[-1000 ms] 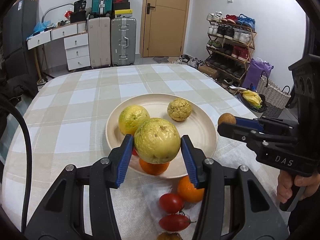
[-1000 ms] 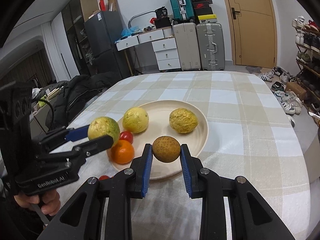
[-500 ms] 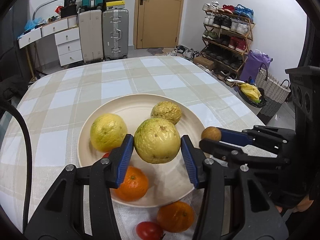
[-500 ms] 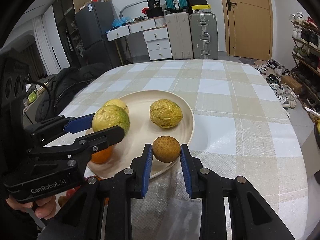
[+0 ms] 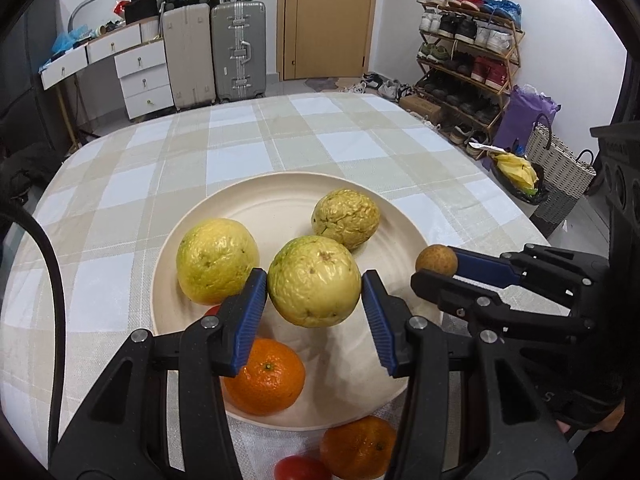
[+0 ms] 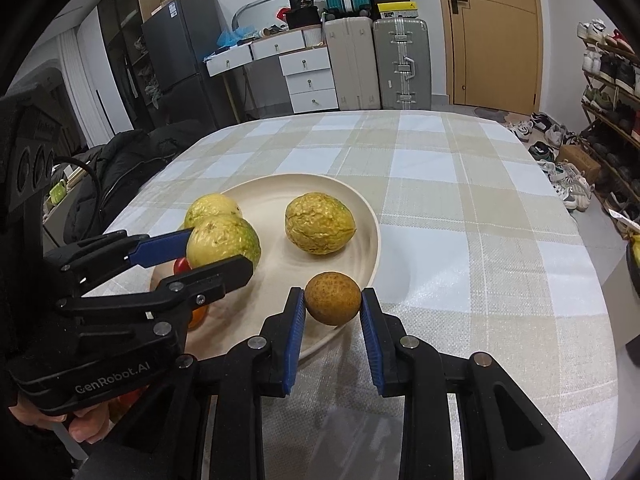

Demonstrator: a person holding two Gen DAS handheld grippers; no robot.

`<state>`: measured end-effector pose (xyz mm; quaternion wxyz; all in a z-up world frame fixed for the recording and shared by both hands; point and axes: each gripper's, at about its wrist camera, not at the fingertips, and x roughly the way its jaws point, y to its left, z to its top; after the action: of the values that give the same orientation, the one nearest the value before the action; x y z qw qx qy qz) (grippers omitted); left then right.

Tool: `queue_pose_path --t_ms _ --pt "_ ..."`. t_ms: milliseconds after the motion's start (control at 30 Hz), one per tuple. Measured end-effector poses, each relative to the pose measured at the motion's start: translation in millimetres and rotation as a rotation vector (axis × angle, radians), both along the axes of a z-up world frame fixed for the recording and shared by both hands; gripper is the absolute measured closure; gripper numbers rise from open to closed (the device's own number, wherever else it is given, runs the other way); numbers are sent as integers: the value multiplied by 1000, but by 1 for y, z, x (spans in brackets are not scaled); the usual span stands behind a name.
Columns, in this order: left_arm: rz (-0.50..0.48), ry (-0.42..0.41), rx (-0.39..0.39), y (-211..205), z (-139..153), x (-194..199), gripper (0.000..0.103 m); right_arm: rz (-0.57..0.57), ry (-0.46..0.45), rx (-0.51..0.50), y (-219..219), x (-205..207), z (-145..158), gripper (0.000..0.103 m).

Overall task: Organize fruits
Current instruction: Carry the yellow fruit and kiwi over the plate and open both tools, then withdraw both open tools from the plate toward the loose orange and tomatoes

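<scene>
Advancing over the plate [image 5: 280,208], the left gripper [image 5: 314,294] now holds the yellow-green fruit [image 5: 314,286] above its middle, the right gripper [image 6: 332,308] holding the small brown fruit [image 6: 332,298] at the rim, so both jaws seem ready to release.

1. We see a wrinkled yellow-green guava [image 5: 314,282] held above the cream plate [image 5: 280,196].
2. We see two yellow guavas [image 5: 217,260] resting on the plate.
3. We see a small brown fruit [image 6: 333,298] held at the plate's rim.

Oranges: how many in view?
2. One orange lies on the plate near its front edge; the other orange sits off the plate on the tablecloth. More may be hidden behind the grippers.
</scene>
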<state>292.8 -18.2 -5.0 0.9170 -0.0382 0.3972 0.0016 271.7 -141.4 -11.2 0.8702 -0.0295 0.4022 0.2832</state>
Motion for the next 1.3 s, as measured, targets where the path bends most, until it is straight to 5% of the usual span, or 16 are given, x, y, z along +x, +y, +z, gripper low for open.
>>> queue_pose_path --t_ms 767,833,900,1033,1167,1300 --pt "-15 80 -5 2 -11 6 56 3 9 22 -1 4 -6 71" --pt "-31 65 -3 3 -7 1 53 3 1 22 -1 3 -5 70" --pt "-40 49 -10 7 0 -6 36 -14 -15 29 -4 1 -2 66" --pt "-35 -30 -38 21 20 -31 16 -29 -30 77 -14 -10 9 45" --pt "-10 -78 -73 42 35 -60 4 -24 -37 105 -19 -28 18 6" --pt "32 -127 -111 62 44 -89 0 -11 -48 111 -17 -43 22 0"
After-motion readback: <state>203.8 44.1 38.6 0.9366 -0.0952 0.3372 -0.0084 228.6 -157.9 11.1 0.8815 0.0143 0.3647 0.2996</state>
